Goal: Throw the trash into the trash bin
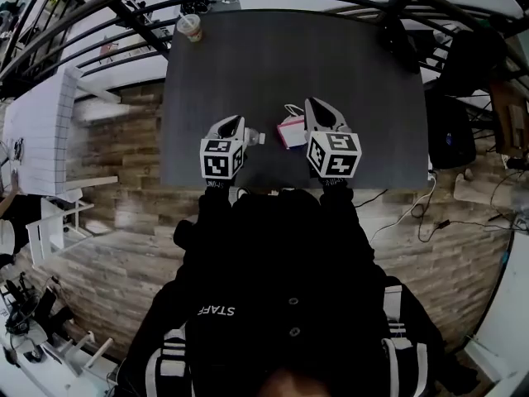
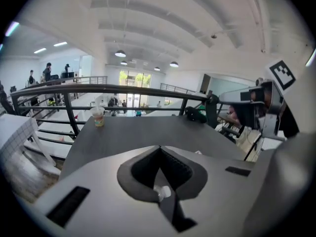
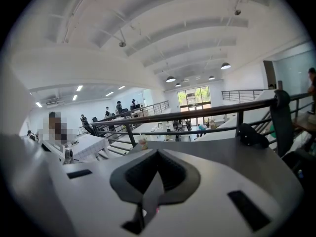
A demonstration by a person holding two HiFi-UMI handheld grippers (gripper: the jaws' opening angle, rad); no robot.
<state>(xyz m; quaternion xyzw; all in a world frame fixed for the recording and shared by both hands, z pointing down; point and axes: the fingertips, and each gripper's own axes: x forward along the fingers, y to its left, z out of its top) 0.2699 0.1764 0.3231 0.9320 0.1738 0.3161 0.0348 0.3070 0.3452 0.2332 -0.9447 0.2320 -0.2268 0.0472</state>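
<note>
**Both tongs closed over the table trash, no bin in frame**

A dark grey table [image 1: 347,64] is filling the middle of the head view, with a black metal railing [image 2: 123,89] running behind its far edge. A black bundle [image 1: 395,35], too dark to name, is sitting at the far right corner. The left gripper [image 1: 234,125] and the right gripper [image 1: 316,108] are hovering side by side over the near edge. Both are showing their jaws pressed together with nothing clamped. The left gripper view is showing only a white speck under the seam, and the right gripper view only a pink one.

The trash is lying between the two tongs. A pink-and-white carton [image 1: 290,132] is just beside the right gripper's tip. A small clear plastic bottle [image 1: 253,138] is just beside the left one. A paper cup [image 1: 189,27] is standing upright at the far left corner, well apart from both. The trash bin is not showing in any view.

Risks, as a judgement:
- Closed jaws coming down would be shoving the items instead of gripping them.
- The bottle looks round and is lying near the table edge, so a nudge could roll it off.
- The two pieces are close together, so the grippers could be bumping each other.
- With the bin unseen, the carry path is unknown.
</note>
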